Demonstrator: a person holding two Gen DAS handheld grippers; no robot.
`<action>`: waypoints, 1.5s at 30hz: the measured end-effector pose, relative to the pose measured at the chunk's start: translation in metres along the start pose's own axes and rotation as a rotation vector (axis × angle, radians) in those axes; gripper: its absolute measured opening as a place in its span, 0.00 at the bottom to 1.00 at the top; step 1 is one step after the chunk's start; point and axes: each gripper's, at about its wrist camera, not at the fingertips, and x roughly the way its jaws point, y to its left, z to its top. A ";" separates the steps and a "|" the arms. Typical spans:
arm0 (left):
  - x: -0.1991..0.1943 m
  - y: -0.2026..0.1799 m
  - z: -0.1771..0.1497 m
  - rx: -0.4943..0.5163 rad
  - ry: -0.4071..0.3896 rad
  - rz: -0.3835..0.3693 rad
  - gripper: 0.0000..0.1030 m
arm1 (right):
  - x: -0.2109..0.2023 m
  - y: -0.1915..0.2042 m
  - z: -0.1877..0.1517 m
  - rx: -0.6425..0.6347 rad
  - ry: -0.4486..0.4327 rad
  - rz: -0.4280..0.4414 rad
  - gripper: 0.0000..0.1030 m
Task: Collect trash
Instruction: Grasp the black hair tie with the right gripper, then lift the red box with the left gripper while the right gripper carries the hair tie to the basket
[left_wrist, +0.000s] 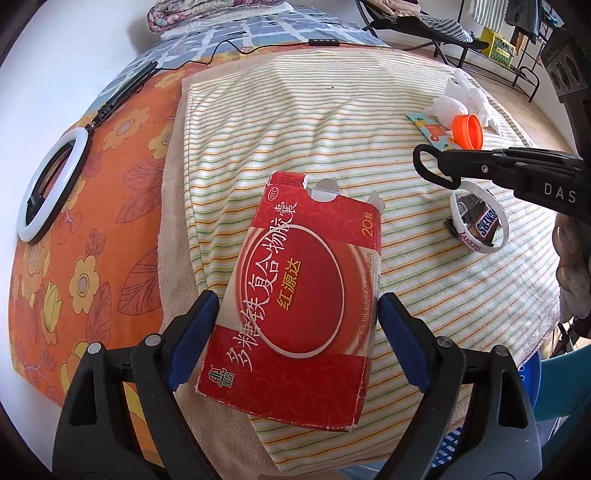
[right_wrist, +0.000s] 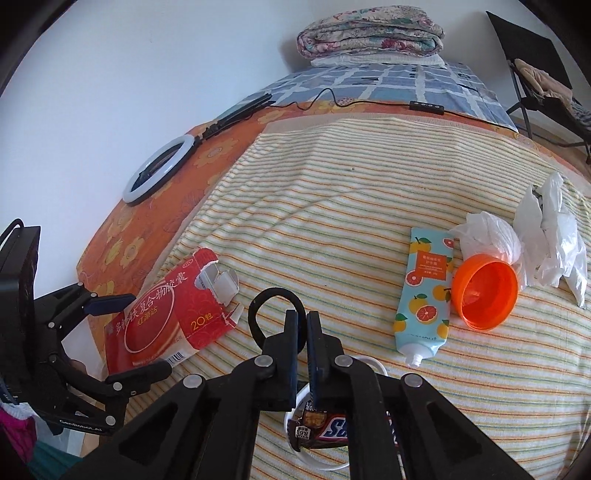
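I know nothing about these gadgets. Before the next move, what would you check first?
1. Left hand-held gripper on the red medicine box: ok, its pads press both long edges.
2. Right hand-held gripper on the black loop: ok, jaws shut on it.
3. The two hand-held grippers apart: ok.
4. Bin in view: cannot tell.
5. Striped towel cleared: not ok. The orange cap, tube, crumpled white plastic and candy wrapper inside a white wristband lie on it.
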 end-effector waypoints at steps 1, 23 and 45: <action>-0.002 0.000 0.000 -0.002 -0.004 -0.002 0.87 | -0.004 0.001 0.001 0.005 -0.009 0.005 0.02; 0.036 -0.022 0.015 0.016 0.050 0.027 0.87 | -0.041 -0.005 -0.018 0.004 -0.018 -0.005 0.02; -0.086 -0.082 -0.013 0.023 -0.189 -0.105 0.86 | -0.125 0.002 -0.075 0.013 -0.062 0.018 0.02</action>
